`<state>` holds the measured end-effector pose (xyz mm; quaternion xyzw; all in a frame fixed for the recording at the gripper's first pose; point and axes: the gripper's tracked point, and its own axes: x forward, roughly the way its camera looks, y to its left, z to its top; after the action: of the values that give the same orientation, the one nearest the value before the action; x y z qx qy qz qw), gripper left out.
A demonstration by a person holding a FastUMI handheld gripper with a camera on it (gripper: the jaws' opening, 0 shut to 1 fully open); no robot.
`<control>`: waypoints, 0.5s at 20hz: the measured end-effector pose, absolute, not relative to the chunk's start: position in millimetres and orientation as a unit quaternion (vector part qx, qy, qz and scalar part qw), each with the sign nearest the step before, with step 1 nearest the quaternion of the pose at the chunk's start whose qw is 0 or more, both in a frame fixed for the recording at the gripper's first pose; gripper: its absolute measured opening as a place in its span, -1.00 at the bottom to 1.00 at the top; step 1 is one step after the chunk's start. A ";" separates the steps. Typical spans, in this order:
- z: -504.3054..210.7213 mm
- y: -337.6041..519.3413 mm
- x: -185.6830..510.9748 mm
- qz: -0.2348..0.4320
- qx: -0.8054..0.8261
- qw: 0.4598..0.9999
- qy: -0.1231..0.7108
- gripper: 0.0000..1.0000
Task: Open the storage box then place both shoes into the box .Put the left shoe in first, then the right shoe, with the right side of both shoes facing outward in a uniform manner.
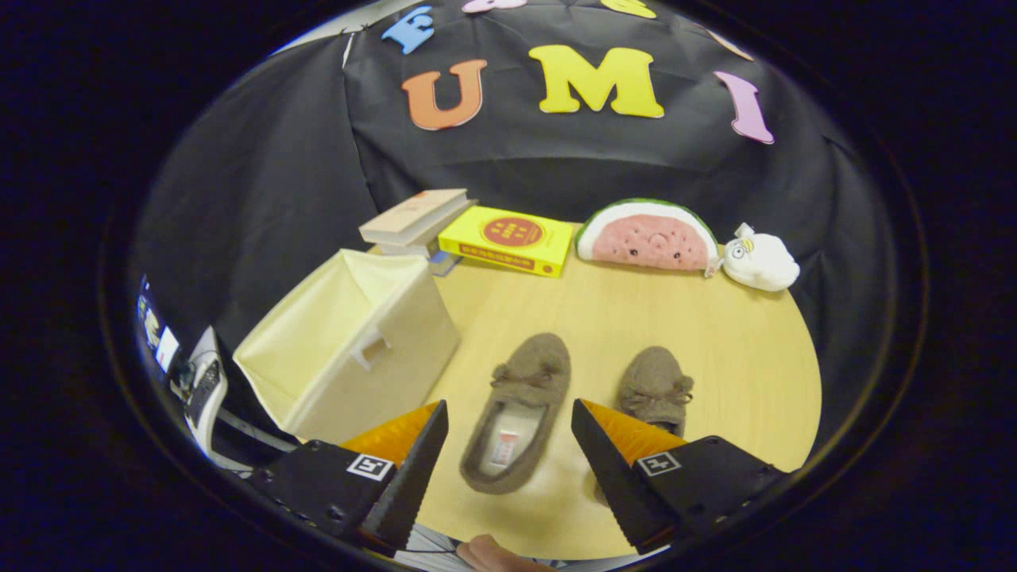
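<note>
Pale wood desk (715, 334) in black-cloth booth. Hand-held gripper (508, 445) spread wide, holding nothing, left shoe (520, 413) between fingers. Right shoe (653, 388) just right, partly behind finger. Fabric storage box (349, 342) near left. Risks: finger clipping right shoe; shoe toe snagging box rim. Open desk beyond shoes; books (477, 230), plush toys (683, 242) far.

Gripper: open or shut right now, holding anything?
Gripper: open, holding nothing; its fingers straddle the fuzzy brown slipper on the round wooden table.
</note>
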<state>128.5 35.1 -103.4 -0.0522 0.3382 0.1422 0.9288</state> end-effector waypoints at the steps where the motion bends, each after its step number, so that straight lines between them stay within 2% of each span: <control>1: -115.2 30.6 129.3 0.134 -0.060 0.925 0.351 0.90; 9: -174.9 18.9 151.3 0.066 -0.063 0.899 0.429 0.91; 10: -180.0 17.2 155.0 0.059 -0.057 0.896 0.436 0.86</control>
<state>155.0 17.2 -180.0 -0.0567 0.4365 0.0586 0.8960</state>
